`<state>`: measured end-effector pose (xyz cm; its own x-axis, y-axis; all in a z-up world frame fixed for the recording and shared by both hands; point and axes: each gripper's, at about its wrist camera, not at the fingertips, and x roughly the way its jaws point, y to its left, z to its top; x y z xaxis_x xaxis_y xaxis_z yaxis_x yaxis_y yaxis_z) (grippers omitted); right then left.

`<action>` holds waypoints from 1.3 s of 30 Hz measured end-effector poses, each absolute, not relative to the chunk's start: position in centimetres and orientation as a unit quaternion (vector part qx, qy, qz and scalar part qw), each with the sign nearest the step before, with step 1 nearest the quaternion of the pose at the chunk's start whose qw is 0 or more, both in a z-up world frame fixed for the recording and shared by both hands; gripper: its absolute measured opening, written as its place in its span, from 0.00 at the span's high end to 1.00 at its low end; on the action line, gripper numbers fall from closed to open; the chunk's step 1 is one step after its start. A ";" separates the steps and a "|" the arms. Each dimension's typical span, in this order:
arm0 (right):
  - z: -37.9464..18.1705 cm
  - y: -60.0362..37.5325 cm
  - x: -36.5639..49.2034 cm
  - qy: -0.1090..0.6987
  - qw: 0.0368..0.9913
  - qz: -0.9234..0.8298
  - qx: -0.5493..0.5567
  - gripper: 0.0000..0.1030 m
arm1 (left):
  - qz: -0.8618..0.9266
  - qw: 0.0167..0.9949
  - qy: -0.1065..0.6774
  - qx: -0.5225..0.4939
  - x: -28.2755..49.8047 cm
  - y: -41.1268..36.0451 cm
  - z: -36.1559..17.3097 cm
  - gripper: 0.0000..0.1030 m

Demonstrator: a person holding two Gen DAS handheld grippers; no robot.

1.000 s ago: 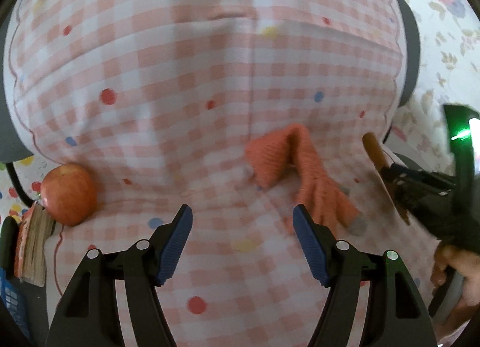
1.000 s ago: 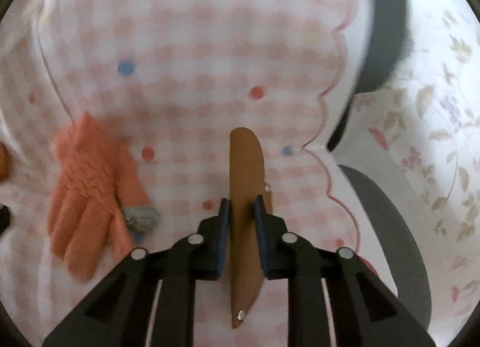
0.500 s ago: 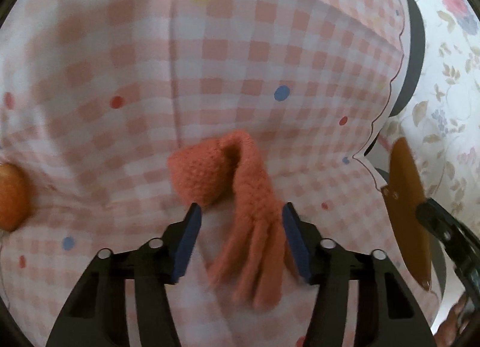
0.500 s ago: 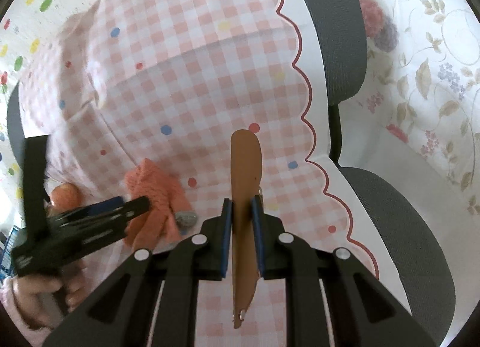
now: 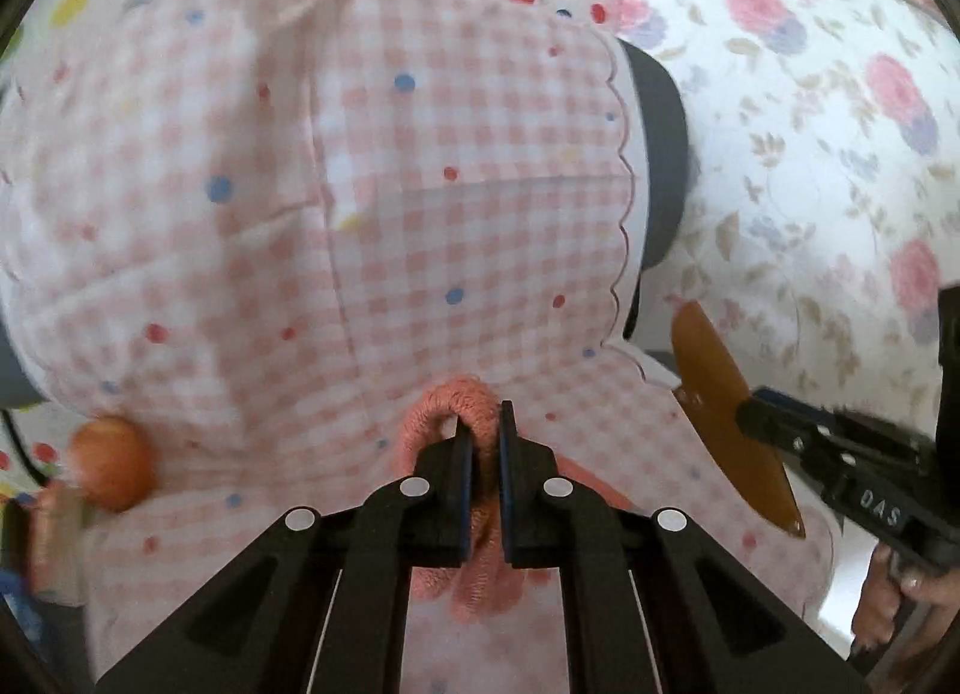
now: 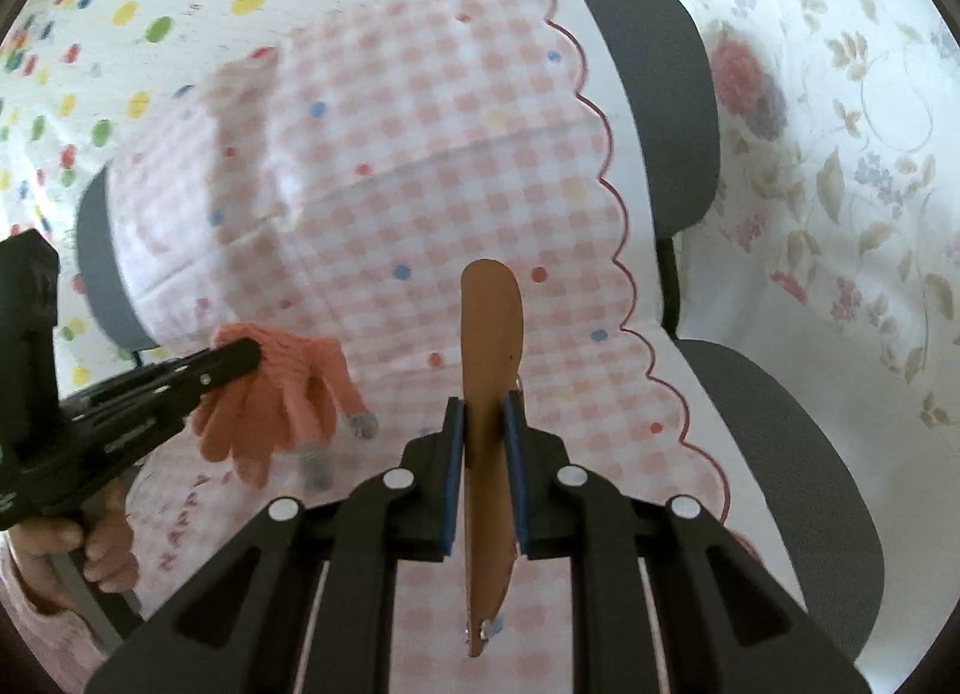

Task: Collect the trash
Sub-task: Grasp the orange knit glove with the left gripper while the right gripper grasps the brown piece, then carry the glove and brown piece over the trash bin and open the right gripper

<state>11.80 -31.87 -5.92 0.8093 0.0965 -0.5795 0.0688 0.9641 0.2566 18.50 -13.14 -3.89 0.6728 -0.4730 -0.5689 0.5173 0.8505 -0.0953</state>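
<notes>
In the left wrist view, the left gripper has its jaws drawn narrow on the cuff of an orange knitted glove, which loops up between them while the rest of it sags below the pads, over the pink checked cloth that covers a gray office chair. The pinch takes only 1 fold of soft knit, so the glove could slide out under its own weight if the grip loosens or the hand jerks. An apple sits at the left edge of the cloth; a careless sweep might knock it off, and it looks like food, not trash. At the right, the other tool carries a brown leather sheath close by, so the 2 tools could collide. In the right wrist view, the right gripper is clamped on the brown sheath, which stands upright between the pads and juts well above and below them; held only at its middle, this stiff, smooth piece could pivot or slip downward. The glove hangs from the left tool with its gray-tipped fingers dangling near the cloth, and they could snag the fabric and drag it off the chair. No bin shows in either view, so both loads must travel some way while pinched.
</notes>
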 end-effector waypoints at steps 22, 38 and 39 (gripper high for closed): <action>-3.8 -25.0 1.7 0.304 0.941 0.062 0.133 0.87 | -0.249 0.923 0.294 0.012 5.7 -2.7 -3.2 0.93; -4.9 -26.1 -3.5 0.306 0.939 0.037 0.152 0.87 | -0.325 0.904 0.274 0.044 0.8 -7.4 -3.4 0.93; -5.0 -26.6 -4.2 0.306 0.939 0.029 0.153 0.87 | -0.332 0.901 0.275 0.048 0.5 -8.4 -3.5 0.93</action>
<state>-4.24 -26.55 -5.00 0.8106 0.1471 -0.5669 0.0399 0.9518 0.3040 0.54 -8.39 -3.49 0.6292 -0.5710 -0.5273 0.6242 0.7755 -0.0950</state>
